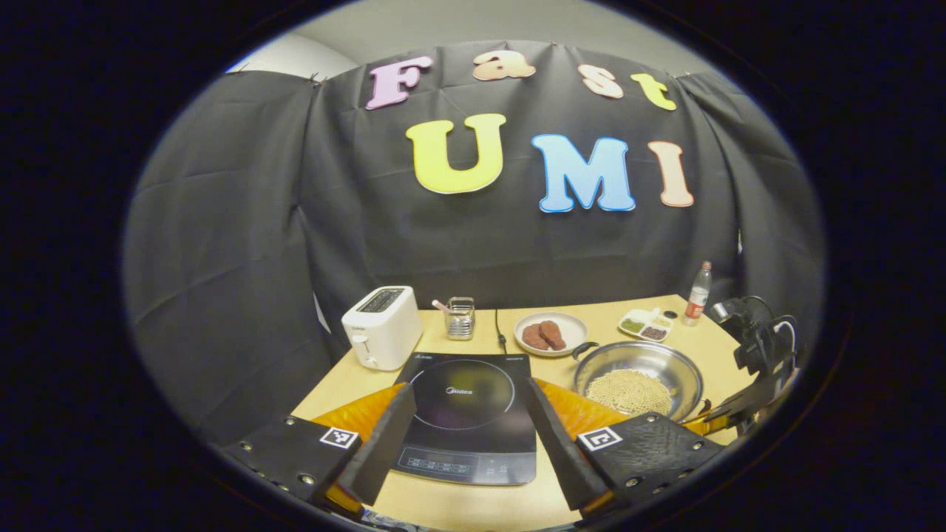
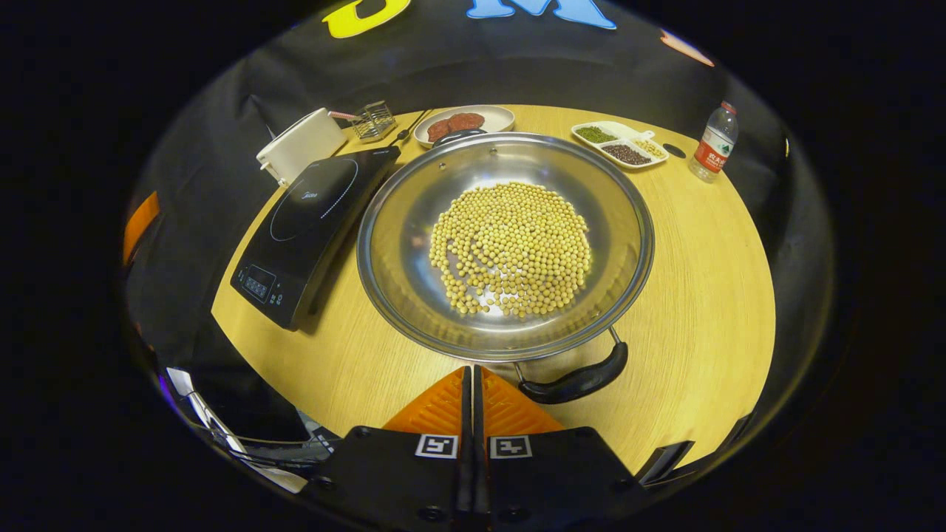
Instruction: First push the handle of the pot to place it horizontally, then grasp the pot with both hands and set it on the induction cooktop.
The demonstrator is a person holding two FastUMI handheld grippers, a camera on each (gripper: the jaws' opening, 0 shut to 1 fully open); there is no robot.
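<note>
One pot point(image 2: 505, 244) before right gripper point(image 2: 473, 384)

A toaster point(image 1: 382, 326) and wire holder point(image 1: 460, 318) stand by the wall. Plate point(image 1: 550, 333), divided dish point(image 1: 646, 324) and bottle point(image 1: 698, 293) sit farther along the table point(image 1: 458, 506).

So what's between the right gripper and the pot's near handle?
Just bare table. In the right gripper view the shut right gripper sits just left of the near handle of the pot, apart.
</note>
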